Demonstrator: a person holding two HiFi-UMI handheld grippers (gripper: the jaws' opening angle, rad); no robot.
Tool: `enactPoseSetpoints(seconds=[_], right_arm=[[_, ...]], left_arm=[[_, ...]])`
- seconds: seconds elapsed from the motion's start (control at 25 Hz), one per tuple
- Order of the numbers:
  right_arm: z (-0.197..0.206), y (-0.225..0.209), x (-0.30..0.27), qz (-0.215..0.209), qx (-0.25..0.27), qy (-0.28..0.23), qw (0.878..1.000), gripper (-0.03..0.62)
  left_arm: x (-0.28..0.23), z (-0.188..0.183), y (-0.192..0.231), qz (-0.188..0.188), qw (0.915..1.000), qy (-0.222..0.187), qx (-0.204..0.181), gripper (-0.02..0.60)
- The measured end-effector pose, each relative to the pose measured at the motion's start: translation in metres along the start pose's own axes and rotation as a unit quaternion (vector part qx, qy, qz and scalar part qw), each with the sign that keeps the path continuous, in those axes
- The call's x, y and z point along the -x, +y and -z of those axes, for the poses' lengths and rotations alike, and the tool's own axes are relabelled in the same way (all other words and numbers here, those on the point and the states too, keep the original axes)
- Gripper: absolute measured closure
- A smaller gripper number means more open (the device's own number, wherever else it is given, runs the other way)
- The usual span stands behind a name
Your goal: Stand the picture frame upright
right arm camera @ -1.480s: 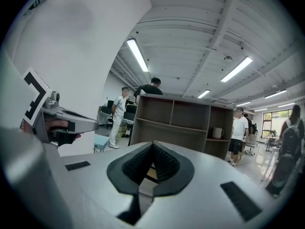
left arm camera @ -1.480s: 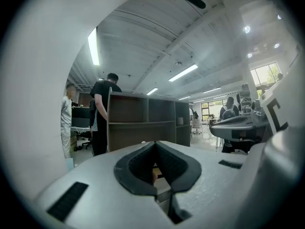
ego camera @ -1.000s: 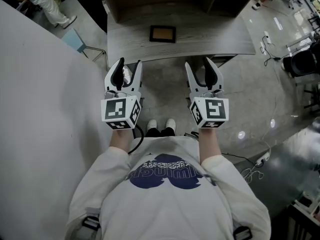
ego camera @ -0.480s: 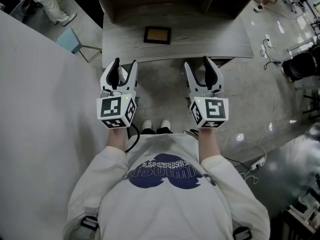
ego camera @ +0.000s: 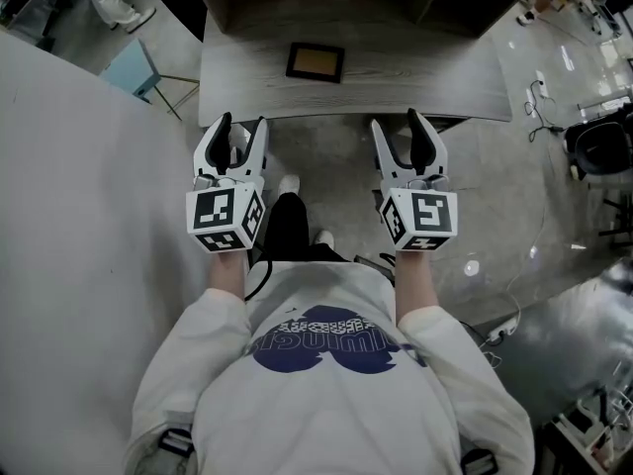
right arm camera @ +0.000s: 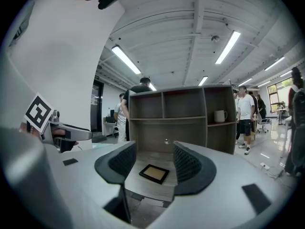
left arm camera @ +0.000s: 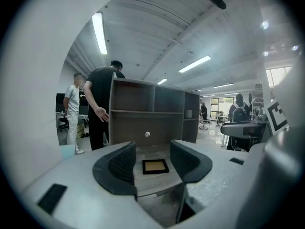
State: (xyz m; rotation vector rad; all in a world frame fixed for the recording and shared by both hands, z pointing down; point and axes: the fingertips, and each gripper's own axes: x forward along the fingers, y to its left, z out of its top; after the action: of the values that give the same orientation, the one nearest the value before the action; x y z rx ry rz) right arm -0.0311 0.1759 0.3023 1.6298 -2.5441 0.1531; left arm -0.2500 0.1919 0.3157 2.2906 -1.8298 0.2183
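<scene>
- The picture frame point(ego camera: 316, 61) has a black border around a tan panel and lies flat, face up, on the grey desk point(ego camera: 435, 67).
- The left gripper point(ego camera: 242, 125) and right gripper point(ego camera: 396, 122) hover short of the desk, jaws just opened wide, both empty.

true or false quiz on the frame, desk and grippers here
1. The picture frame lies flat on the desk. True.
2. The left hand-held gripper is shut on the frame. False: its jaws have just been opening and stand apart, nothing between them.
3. The right hand-held gripper is open. True; its jaws have just been opening too, nothing between them.
4. A mug stands beside the frame. False: the mug stands on a shelf.
</scene>
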Motion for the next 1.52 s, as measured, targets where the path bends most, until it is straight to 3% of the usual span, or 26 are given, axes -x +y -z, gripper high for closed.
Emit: enactPoseSetpoints(seconds=[0.52, 1.0, 1.24, 1.52], right_arm=[[-0.008, -0.011, -0.096, 0.030, -0.001, 0.009, 1.000, 0.375], [-0.032, -0.037, -0.204, 0.085, -0.015, 0.009, 0.996, 0.375], [-0.029, -0.052, -0.238, 0.098, -0.026, 0.018, 0.995, 0.375], [-0.002, -0.068, -0.249, 0.107, -0.038, 0.053, 0.992, 0.375]], left_arm=[[-0.097, -0.020, 0.056, 0.030, 0.9995, 0.002, 0.006, 0.374], [-0.215, -0.063, 0.098, 0.102, 0.9946, 0.011, -0.015, 0.374], [-0.254, -0.063, 0.110, 0.116, 0.9927, 0.028, -0.017, 0.374], [-0.276, -0.032, 0.113, 0.120, 0.9899, 0.074, -0.009, 0.374]])
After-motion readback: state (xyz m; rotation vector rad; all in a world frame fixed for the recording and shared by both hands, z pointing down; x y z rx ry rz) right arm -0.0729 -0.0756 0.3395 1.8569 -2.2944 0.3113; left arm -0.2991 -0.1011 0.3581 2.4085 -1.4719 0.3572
